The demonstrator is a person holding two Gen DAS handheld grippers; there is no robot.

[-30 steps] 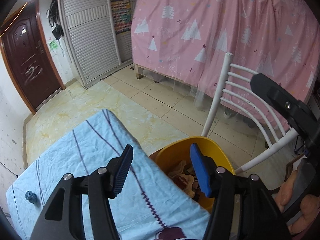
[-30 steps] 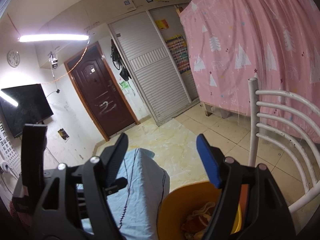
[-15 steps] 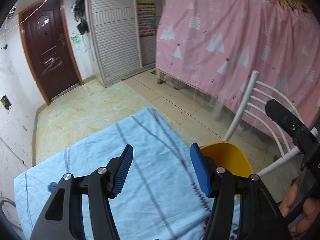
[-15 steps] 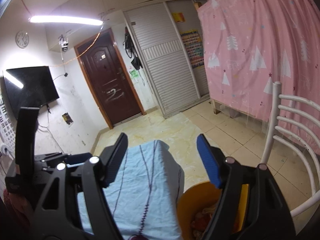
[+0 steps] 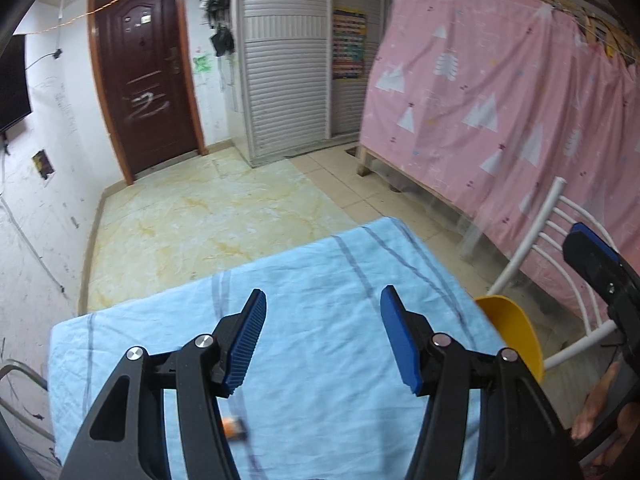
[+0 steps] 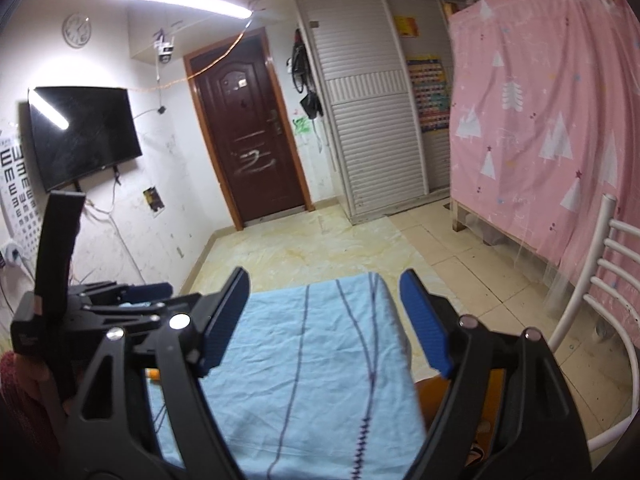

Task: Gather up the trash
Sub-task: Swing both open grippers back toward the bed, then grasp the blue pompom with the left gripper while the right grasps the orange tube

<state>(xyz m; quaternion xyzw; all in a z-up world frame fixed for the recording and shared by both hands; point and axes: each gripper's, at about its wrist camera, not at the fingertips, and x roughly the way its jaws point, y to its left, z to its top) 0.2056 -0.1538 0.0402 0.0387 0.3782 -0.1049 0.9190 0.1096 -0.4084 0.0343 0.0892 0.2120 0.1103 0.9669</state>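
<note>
1. Where the light-blue striped cloth point(image 5: 320, 344) covers the counter, a small orange scrap point(image 5: 234, 426) lies on it near the front edge, blurred and partly hidden behind the left tool's left finger.
2. The left tool point(image 5: 322, 334) hangs above the cloth with its blue pads spread wide, released and holding nothing.
3. The right tool point(image 6: 325, 320) is likewise spread apart and empty, held over the cloth's right part.
4. A yellow bin point(image 5: 510, 330) stands just beside the counter's right edge; in the right wrist view its contents are mostly hidden behind the tool.
5. A white slatted chair point(image 5: 560, 240) stands just beyond the bin, with a pink curtain point(image 5: 500, 92) behind it.
6. A dark door point(image 6: 248, 136) stands at the far wall.
</note>
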